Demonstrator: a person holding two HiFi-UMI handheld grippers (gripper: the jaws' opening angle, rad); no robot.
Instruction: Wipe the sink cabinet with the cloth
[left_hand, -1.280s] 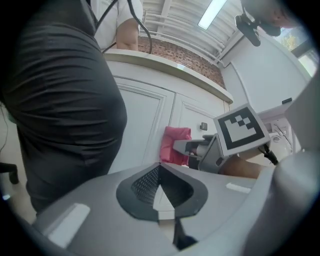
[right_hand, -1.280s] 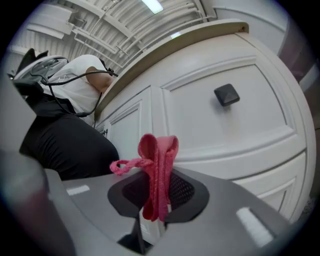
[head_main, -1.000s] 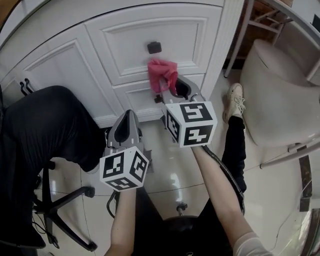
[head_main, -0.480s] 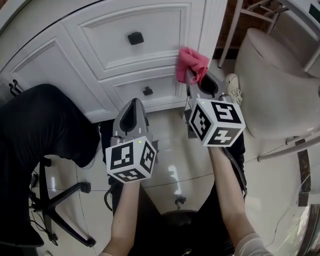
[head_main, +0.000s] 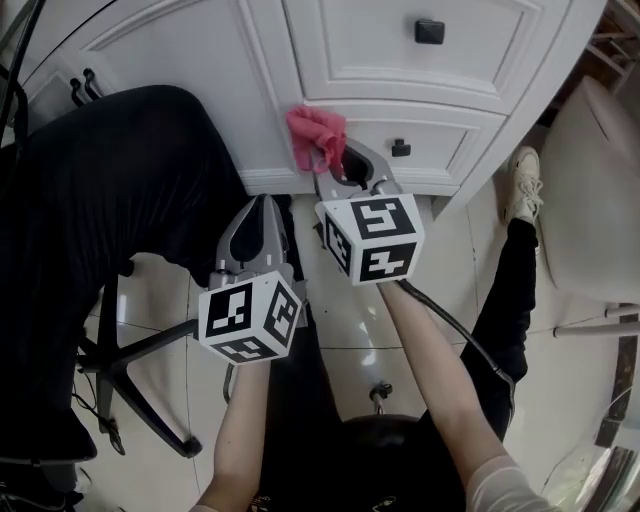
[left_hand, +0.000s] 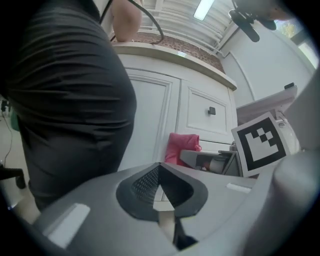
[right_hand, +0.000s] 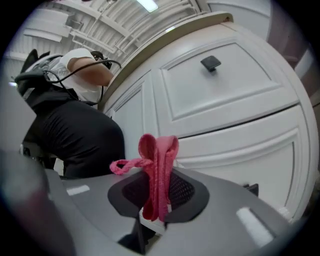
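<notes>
Right gripper (head_main: 343, 172) pinches pink cloth (head_main: 316, 133) against sink cabinet (head_main: 205, 60), seemingly mid-wipe; next stroke needs steady pressure. Left gripper (left_hand: 160, 189) pressed together, empty.

Layout at the cabinet foot, head view.
The pink crumpled cloth (head_main: 317, 130) is clamped between the jaws of the right gripper (head_main: 343, 163) and is set at the low front of the white panelled sink cabinet (head_main: 340, 60), left of the small dark lower knob (head_main: 400, 148) and below-left of the square dark upper knob (head_main: 430, 31). The left gripper (head_main: 262, 206) is placed left of the right one, farther back from the cabinet. A seated person in dark trousers (head_main: 110, 190) is found left of both.
</notes>
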